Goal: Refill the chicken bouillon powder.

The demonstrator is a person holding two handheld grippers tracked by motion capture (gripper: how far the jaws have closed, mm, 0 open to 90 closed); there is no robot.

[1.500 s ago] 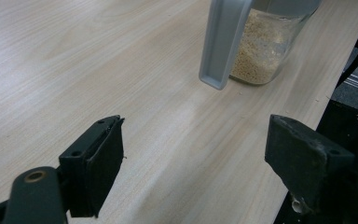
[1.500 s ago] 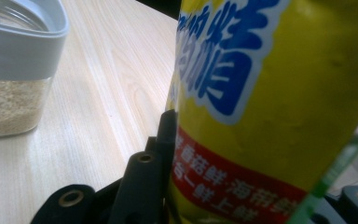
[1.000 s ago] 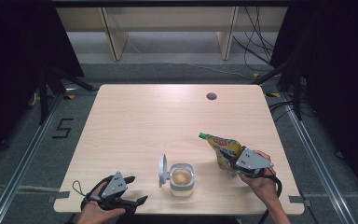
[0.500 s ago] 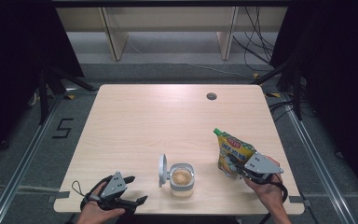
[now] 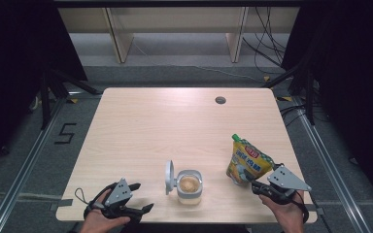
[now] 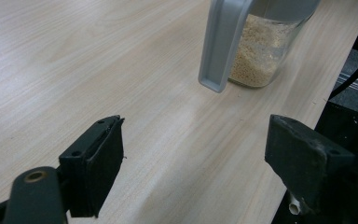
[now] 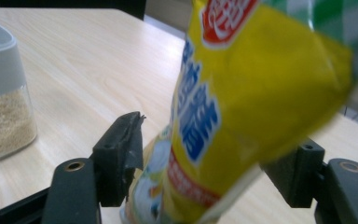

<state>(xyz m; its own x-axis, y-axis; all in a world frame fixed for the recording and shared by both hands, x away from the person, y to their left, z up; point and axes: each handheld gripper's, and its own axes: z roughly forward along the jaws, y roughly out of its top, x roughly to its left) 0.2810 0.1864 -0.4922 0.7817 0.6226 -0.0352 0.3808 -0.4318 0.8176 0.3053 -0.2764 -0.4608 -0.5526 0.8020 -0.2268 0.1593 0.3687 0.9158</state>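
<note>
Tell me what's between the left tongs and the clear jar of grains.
Bare wood table in the left gripper view, between left tongs and jar.

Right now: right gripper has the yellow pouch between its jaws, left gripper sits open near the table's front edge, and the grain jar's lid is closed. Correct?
One point is wrong: the lid of the grain jar is flipped open and stands beside its mouth, as the high view shows. The rest holds: the yellow pouch sits between the jaws of the right gripper, and the left gripper is open near the front edge of the table.
</note>
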